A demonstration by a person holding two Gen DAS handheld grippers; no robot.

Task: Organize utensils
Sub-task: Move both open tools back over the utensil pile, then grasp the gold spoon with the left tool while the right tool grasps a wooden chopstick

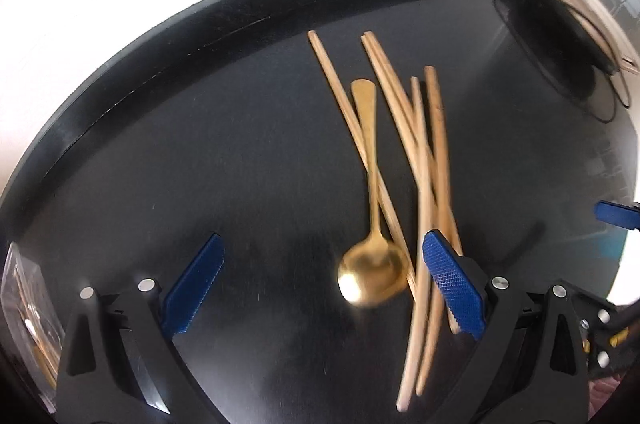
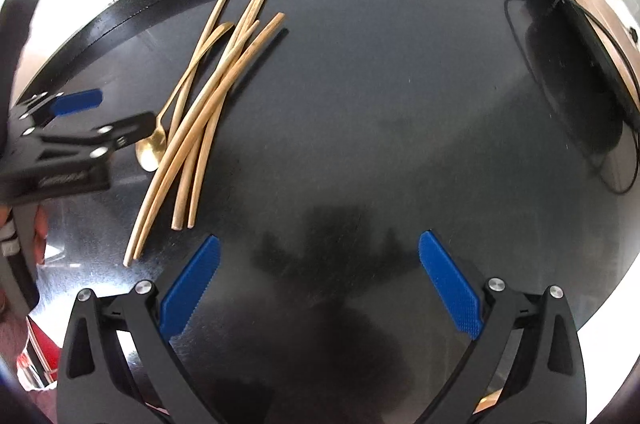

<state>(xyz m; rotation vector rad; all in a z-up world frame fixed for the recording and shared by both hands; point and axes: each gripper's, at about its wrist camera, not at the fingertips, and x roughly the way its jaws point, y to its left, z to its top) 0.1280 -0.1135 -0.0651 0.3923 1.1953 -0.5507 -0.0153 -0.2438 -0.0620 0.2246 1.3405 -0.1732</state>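
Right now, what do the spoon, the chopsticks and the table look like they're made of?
Spoon: likely metal with a gold, satin finish; its bowl carries a bright highlight.
Chopsticks: probably wood or bamboo; pale tan and matte, no glint, one with darker streaks along its length.
Table: black, smooth and semi-glossy, possibly laminate or lacquer; it reflects dim shapes and shows fine scratches. Core material cannot be told.
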